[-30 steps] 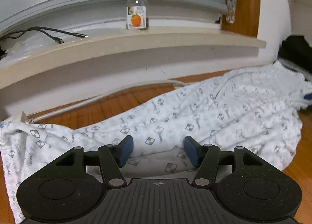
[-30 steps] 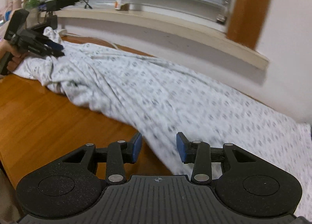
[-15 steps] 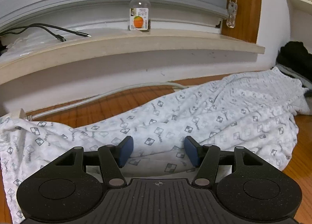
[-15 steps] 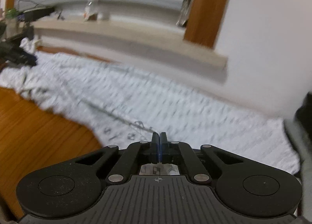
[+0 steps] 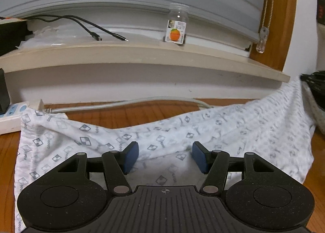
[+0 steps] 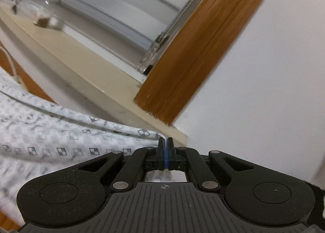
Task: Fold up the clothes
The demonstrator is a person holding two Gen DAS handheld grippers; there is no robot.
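1. Printed white garment (image 5: pixel 162 137) sprawls across my wooden worktop (image 5: pixel 126 113) below the window sill (image 5: pixel 142 54).
2. Left hand-held gripper (image 5: pixel 165 156): jaws spread wide, over the cloth.
3. Right hand-held gripper (image 6: pixel 165 151): clamped onto the garment's edge.
4. Small orange-label jar (image 5: pixel 176 27) on the sill.

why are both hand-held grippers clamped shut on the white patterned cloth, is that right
Not quite. Only the right hand-held gripper is clamped shut on the white patterned cloth, as the right wrist view shows. In the left wrist view, the left hand-held gripper is open above the cloth, gripping nothing.
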